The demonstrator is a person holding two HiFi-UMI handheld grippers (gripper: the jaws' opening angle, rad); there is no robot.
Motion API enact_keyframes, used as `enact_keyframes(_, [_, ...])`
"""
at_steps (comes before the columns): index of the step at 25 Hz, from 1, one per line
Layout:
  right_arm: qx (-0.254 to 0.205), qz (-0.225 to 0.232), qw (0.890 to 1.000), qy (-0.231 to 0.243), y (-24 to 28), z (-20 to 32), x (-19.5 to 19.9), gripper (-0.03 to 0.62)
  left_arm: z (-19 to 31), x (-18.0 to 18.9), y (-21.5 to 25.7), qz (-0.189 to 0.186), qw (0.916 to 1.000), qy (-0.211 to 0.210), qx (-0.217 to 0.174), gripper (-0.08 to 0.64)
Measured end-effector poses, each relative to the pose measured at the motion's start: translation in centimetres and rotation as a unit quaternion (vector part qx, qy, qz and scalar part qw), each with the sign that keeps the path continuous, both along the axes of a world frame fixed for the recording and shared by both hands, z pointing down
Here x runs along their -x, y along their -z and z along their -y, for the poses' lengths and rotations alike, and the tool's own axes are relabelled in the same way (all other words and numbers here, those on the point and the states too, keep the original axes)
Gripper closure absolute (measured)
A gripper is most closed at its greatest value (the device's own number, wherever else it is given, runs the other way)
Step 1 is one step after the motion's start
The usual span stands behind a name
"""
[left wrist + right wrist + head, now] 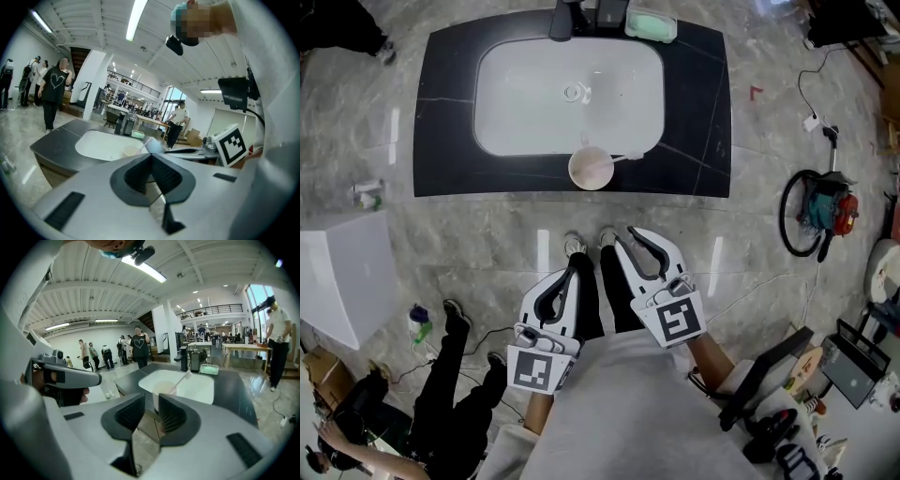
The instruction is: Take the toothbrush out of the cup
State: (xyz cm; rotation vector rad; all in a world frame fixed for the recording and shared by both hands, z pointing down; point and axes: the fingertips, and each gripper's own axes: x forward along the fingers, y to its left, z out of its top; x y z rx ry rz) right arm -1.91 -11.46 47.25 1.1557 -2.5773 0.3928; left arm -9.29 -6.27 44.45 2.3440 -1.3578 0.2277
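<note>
**A:** Left of the figure: how does your left gripper point(577, 259) stand?

**B:** Clenched. Your jaws meet at the tips with nothing between them, over the floor and short of the black counter point(441, 141).

**A:** Centre: where is the toothbrush point(625, 157)?

**B:** It leans in the cup point(591, 169) at the front rim of the white sink point(534, 94), its end pointing right.

**A:** Right: and your right gripper point(630, 238)?

**B:** Released. Your jaws stand apart and empty, well apart from the cup.
</note>
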Motion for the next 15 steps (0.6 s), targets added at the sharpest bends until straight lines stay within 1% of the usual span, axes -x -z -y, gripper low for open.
enact_keyframes(1, [0.000,-0.004,1.000,0.006,-0.3,0.2,0.1,0.508,0.1,0.0,0.0,0.000,1.0000,0.001,0.003,0.557])
enact_keyframes(3, [-0.001,-0.007,1.000,0.010,-0.6,0.7,0.1,0.501,0.4,0.0,0.0,-0.007,0.9999,0.007,0.010,0.557])
enact_keyframes(5, [-0.003,-0.008,1.000,0.006,-0.7,1.3,0.0,0.489,0.5,0.0,0.0,-0.012,0.9998,0.011,0.014,0.557])
enact_keyframes(7, [-0.004,-0.004,1.000,-0.003,-0.9,2.1,-0.1,0.465,0.8,-0.1,-0.1,-0.017,0.9995,0.016,0.024,0.557])
enact_keyframes(15, [-0.001,0.005,1.000,-0.018,-1.5,4.6,-0.4,0.442,1.4,0.3,-0.4,0.005,0.9999,0.001,0.012,0.557])
